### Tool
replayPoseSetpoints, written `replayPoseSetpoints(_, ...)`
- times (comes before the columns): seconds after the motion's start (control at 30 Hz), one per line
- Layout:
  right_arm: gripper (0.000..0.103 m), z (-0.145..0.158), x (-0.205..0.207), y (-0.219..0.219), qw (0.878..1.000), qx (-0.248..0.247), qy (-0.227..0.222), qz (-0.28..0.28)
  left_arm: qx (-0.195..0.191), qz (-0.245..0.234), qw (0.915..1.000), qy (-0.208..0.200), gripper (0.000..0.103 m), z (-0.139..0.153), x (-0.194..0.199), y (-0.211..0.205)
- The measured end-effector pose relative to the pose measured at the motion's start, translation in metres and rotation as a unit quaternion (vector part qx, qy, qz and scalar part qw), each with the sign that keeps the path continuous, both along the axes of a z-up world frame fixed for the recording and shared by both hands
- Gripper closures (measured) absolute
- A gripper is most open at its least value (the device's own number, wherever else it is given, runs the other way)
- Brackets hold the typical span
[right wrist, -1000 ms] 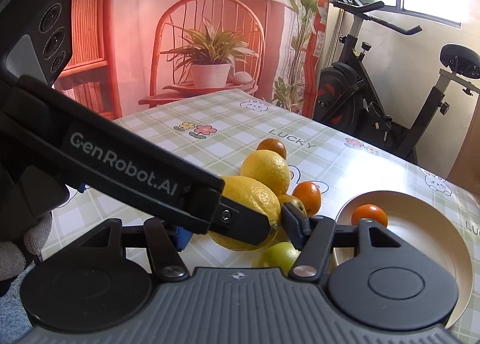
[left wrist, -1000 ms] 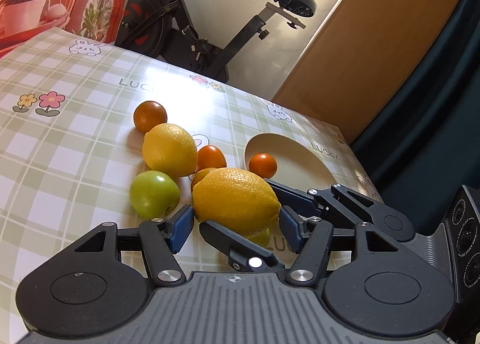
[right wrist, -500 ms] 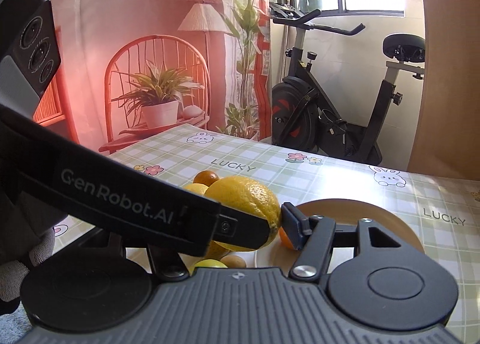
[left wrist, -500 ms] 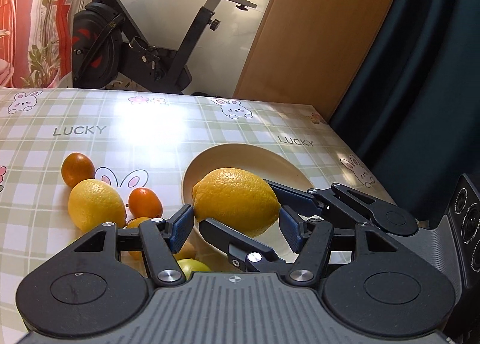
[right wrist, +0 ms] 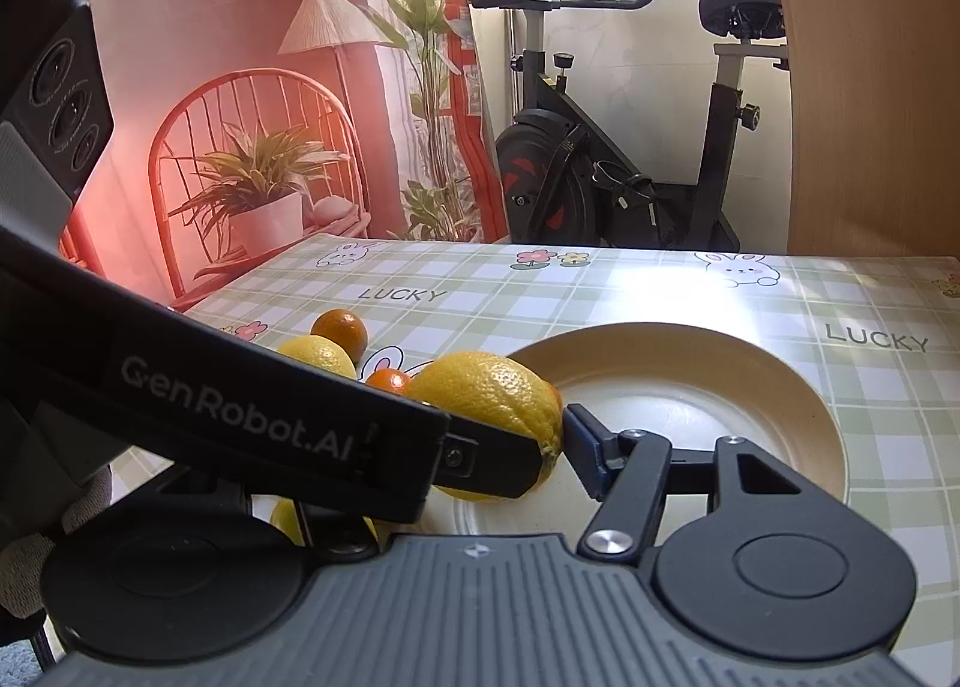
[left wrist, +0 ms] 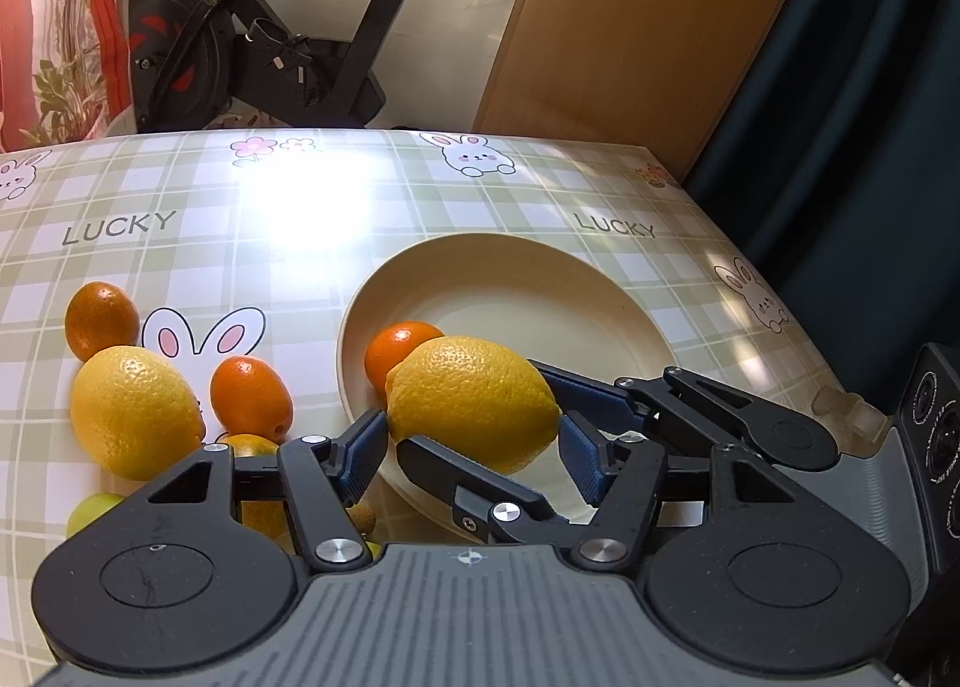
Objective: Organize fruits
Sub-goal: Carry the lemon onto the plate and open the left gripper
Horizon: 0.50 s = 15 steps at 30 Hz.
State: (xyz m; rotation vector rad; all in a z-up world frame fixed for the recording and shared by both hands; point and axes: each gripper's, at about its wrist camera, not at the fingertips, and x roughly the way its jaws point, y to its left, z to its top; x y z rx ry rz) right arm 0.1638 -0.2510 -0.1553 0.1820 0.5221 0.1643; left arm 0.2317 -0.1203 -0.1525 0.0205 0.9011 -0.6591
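Behind the checked tabletop [left wrist: 288,267] stood an exercise bike [left wrist: 252,45] and a wooden panel. From the left wrist, the left claw [left wrist: 471,438] was clenched on a large lemon [left wrist: 474,402], its blue pads pressing both ends, above the near rim of a cream plate [left wrist: 540,291]. An orange [left wrist: 399,354] lay in the plate just beyond the lemon. Left of the claw sat another lemon [left wrist: 135,411] and two small oranges.

From the right wrist, the right claw [right wrist: 540,447] met the same lemon [right wrist: 489,393]; its right pad touched the tip, while the left pad was hidden, so probably gripping.
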Motion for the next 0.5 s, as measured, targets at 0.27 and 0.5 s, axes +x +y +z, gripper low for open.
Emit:
replayPoseSetpoints(0.27,0.041,-0.010,0.016,-0.004,1.000,0.012,0.012,0.006,0.010,0.017,0.9998,0.004,0.037,-0.008,0.017,0.001)
replayPoseSetpoints(0.5,0.041,-0.016,0.029,-0.003,1.000,0.008,0.011,0.009,0.012,0.033,0.9993,-0.010,0.037,-0.010,0.029,-0.002)
